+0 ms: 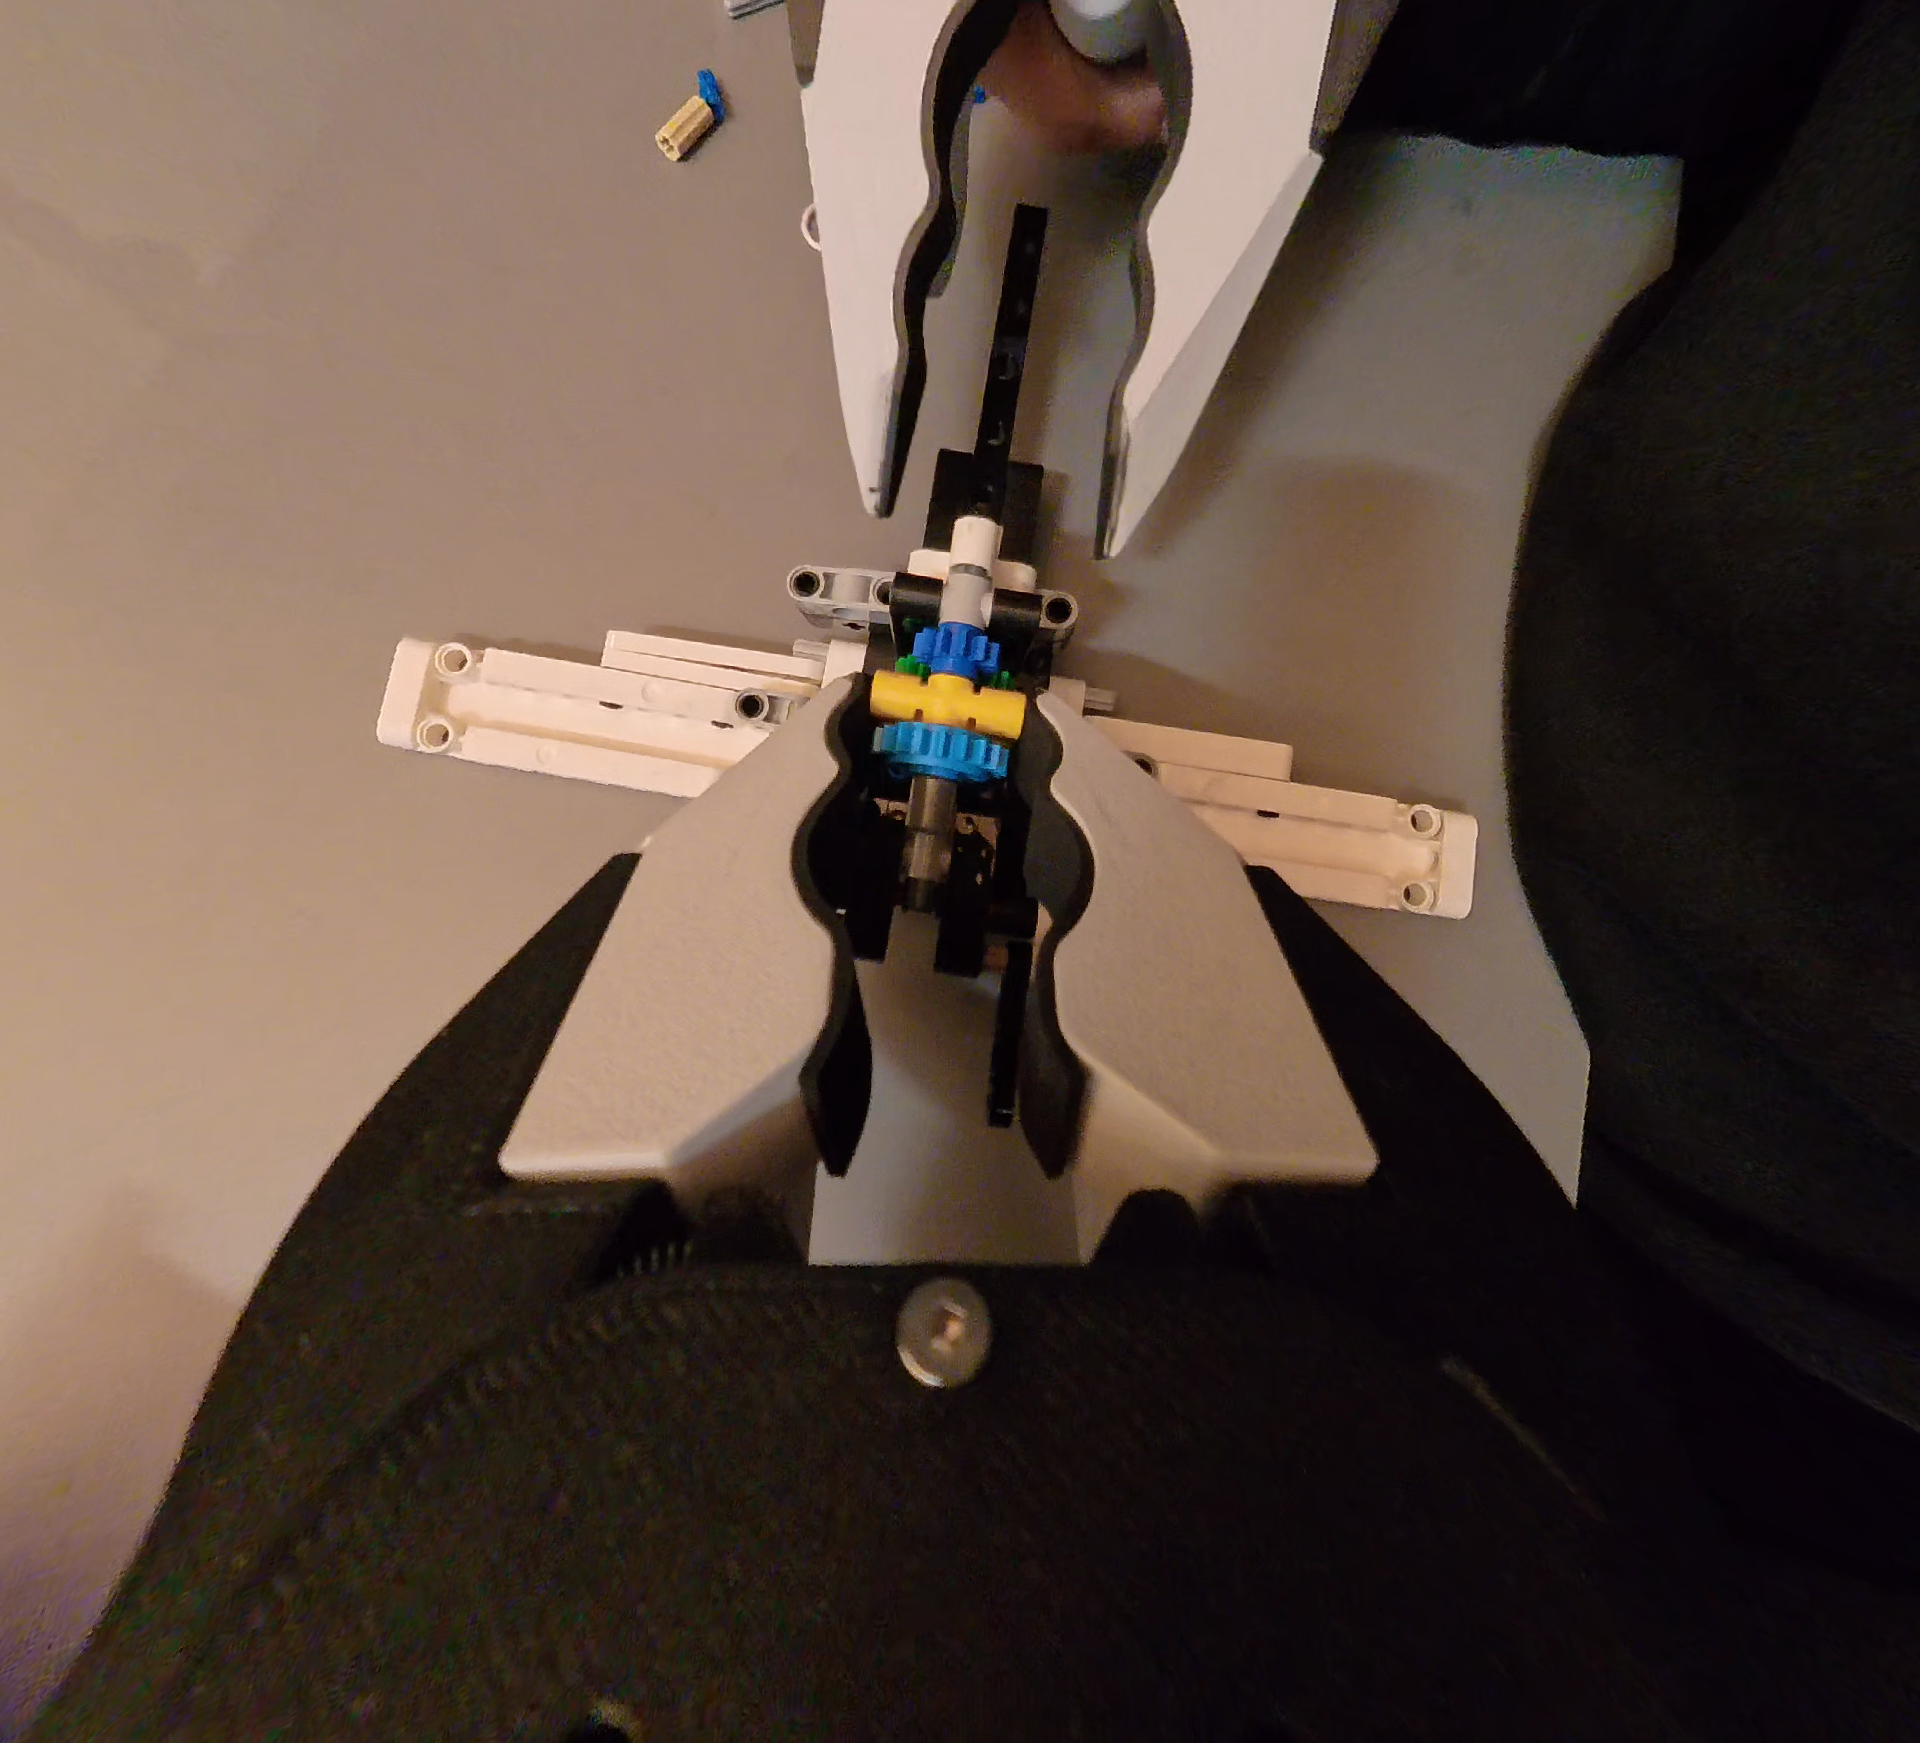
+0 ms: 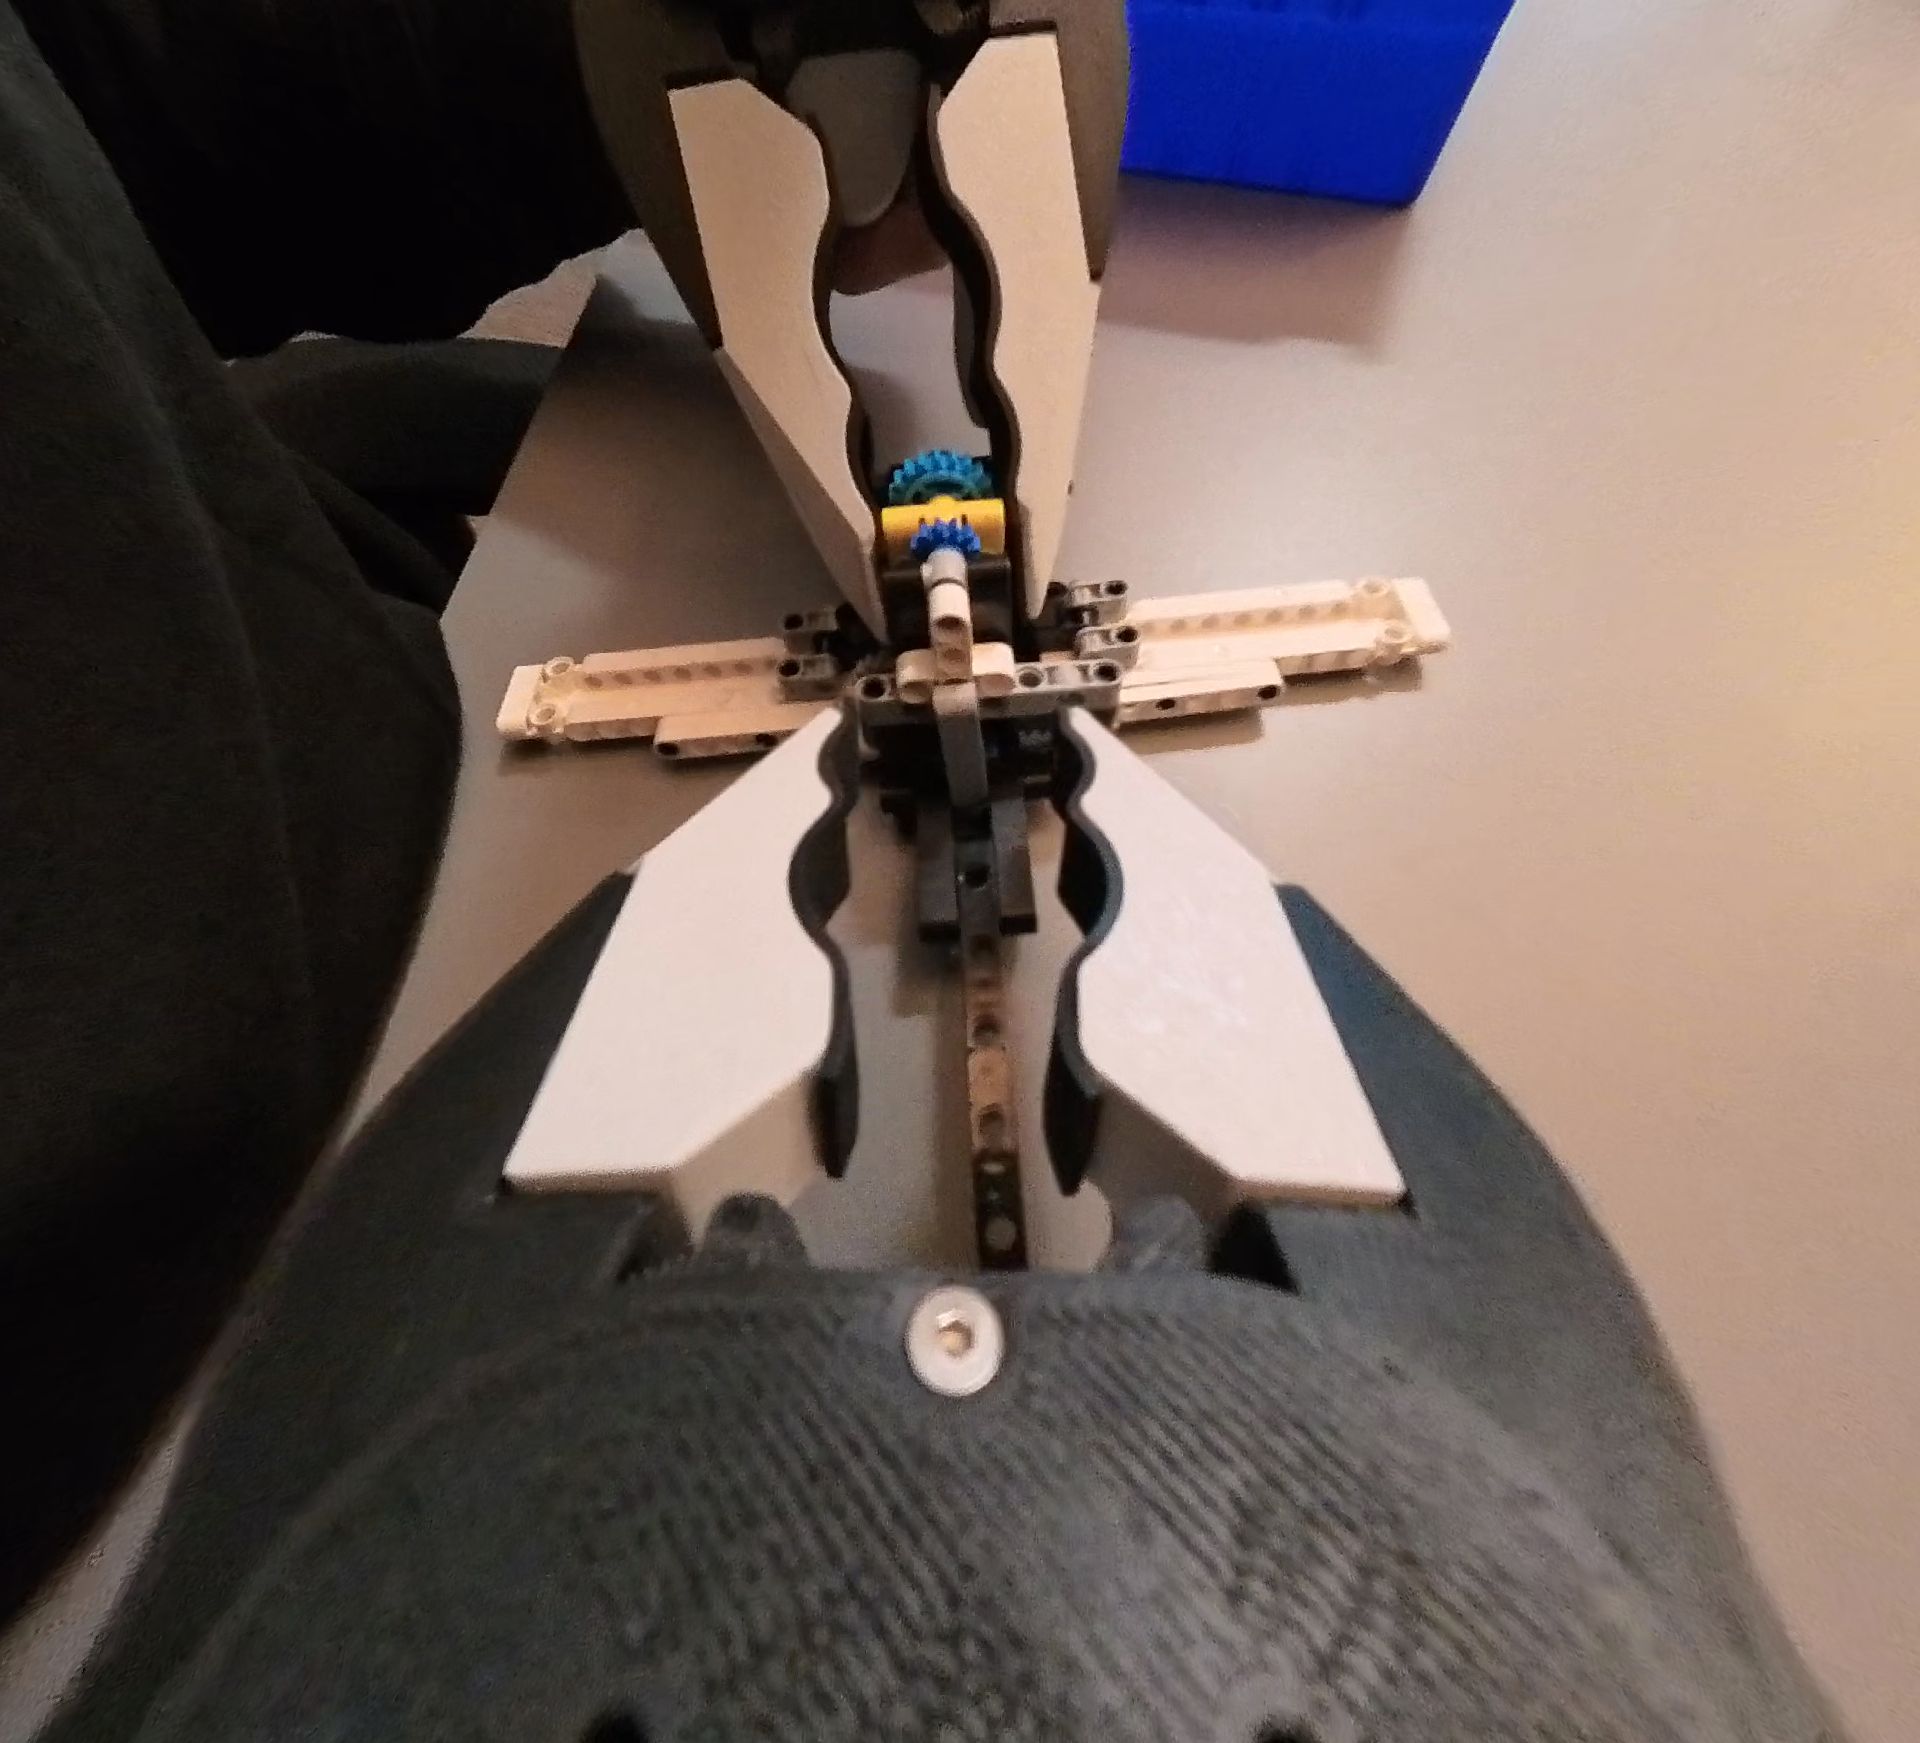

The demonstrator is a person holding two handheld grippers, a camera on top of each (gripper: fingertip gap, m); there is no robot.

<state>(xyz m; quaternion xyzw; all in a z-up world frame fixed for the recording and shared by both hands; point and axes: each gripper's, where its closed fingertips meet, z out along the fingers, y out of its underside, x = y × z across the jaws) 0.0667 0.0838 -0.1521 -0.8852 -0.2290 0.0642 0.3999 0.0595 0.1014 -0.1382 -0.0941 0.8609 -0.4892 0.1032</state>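
Toy plane model (image 1: 940, 706) lying flat on desk (image 1: 312, 405), pinched at its geared middle by left tongs (image 1: 940, 706); risking gears popping loose under a hard squeeze. Right tongs (image 2: 961, 737) spread apart, straddling black tail beam (image 2: 987, 1018) without pressing, levelled low over desk, facing left tongs; risking nudging wings.

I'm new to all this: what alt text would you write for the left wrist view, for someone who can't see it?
A grey two-fingered tool grips the middle of a toy-brick model with white wings, its fingers closed on the black frame beside a yellow piece and blue gears. A second tool faces it, open over the model's black tail beam. Loose bricks lie on the grey table.
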